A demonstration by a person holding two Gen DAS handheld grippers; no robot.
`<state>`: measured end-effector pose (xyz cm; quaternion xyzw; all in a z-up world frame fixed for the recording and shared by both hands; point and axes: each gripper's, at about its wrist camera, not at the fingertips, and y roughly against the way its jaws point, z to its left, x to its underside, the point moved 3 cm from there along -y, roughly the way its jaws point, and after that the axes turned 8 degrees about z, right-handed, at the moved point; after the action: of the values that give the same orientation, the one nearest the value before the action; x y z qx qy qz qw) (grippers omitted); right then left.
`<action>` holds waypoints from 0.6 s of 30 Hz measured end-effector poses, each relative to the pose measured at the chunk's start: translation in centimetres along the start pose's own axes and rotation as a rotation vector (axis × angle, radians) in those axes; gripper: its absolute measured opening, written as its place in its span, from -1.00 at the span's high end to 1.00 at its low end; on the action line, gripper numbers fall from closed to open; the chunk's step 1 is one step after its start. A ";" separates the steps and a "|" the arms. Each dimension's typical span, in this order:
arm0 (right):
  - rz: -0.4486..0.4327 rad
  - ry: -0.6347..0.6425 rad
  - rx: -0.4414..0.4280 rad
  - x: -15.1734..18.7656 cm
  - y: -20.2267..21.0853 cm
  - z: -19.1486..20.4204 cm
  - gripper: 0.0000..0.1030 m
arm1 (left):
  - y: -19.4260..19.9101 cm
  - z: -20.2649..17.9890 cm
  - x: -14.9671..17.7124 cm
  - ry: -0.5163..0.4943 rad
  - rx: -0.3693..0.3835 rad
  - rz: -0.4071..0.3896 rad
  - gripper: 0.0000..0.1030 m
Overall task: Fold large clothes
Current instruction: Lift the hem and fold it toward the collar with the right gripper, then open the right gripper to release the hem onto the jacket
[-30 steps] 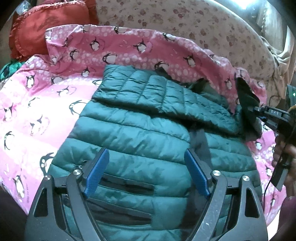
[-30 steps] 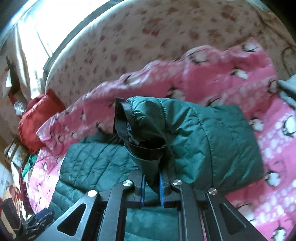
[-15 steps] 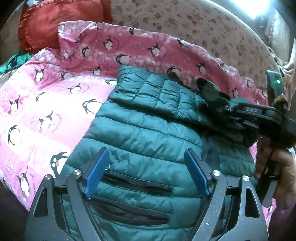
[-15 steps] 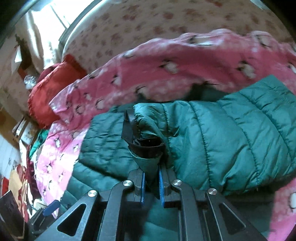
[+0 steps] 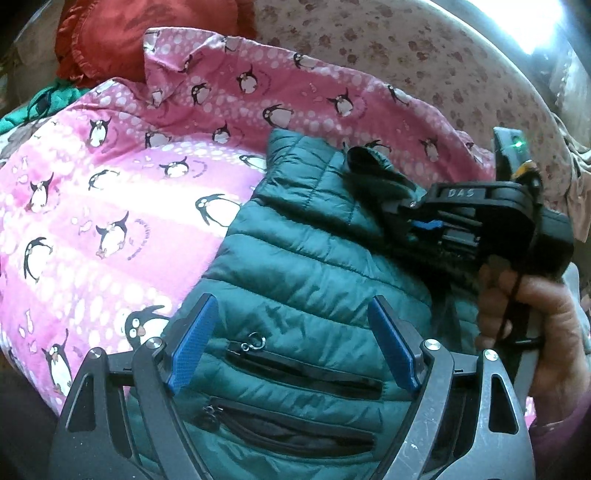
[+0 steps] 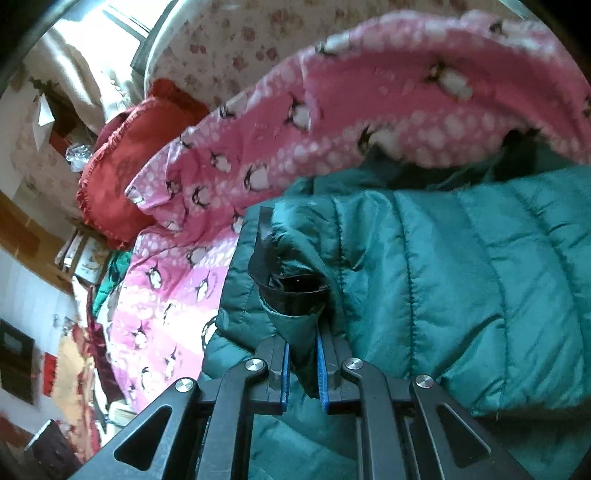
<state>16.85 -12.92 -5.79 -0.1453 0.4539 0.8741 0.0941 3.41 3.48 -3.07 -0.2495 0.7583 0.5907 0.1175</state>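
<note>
Right gripper (image 6: pixel 301 369) clamps the sleeve (image 6: pixel 461 288) cuff over the jacket (image 5: pixel 314 280). Left gripper (image 5: pixel 291 347) gapes empty above it. Sleeve fold underway, rest unfolded.

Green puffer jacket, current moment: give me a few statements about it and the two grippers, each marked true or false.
1. The right gripper is shut on the jacket's sleeve cuff. True.
2. The left gripper is clamped on a zip pocket. False: its jaws stand wide open above the green puffer jacket, holding nothing.
3. The jacket lies on a pink penguin-print blanket. True.
4. The red cushion sits on top of the jacket. False: it lies beyond the blanket, apart from the jacket.
5. Two zip pockets show near the left gripper. True.
</note>
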 end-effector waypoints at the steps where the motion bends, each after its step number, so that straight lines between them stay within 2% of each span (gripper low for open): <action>1: 0.008 -0.007 -0.002 0.0 -0.3 -0.1 0.78 | -0.1 0.1 0.0 0.004 0.001 0.002 -0.62; 4: 0.007 -0.038 -0.024 0.3 -0.7 -0.8 0.77 | -0.2 0.1 -0.1 0.009 0.000 0.004 -0.62; 6: -0.010 -0.028 -0.043 0.5 -0.1 -0.8 0.61 | -0.2 0.0 0.0 0.009 -0.001 0.004 -0.62; 8: -0.022 -0.017 -0.078 0.7 0.8 -0.5 0.15 | -0.4 -0.2 0.0 0.007 -0.002 0.006 -0.62; 10: -0.042 -0.003 -0.101 0.9 2.0 -0.2 0.12 | -0.5 -0.5 0.1 0.001 -0.003 0.009 -0.62; 13: -0.065 0.016 -0.074 1.3 3.5 -0.4 0.12 | -0.5 -1.0 0.2 -0.011 -0.004 0.009 -0.62; 18: -0.108 -0.025 -0.037 2.5 6.5 -2.6 0.12 | -0.2 -2.1 -0.2 -0.034 -0.001 -0.015 -0.62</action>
<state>13.01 -18.64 -3.09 -0.1601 0.4280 0.8777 0.1442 3.88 1.46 -2.55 -0.2452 0.7540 0.5942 0.1350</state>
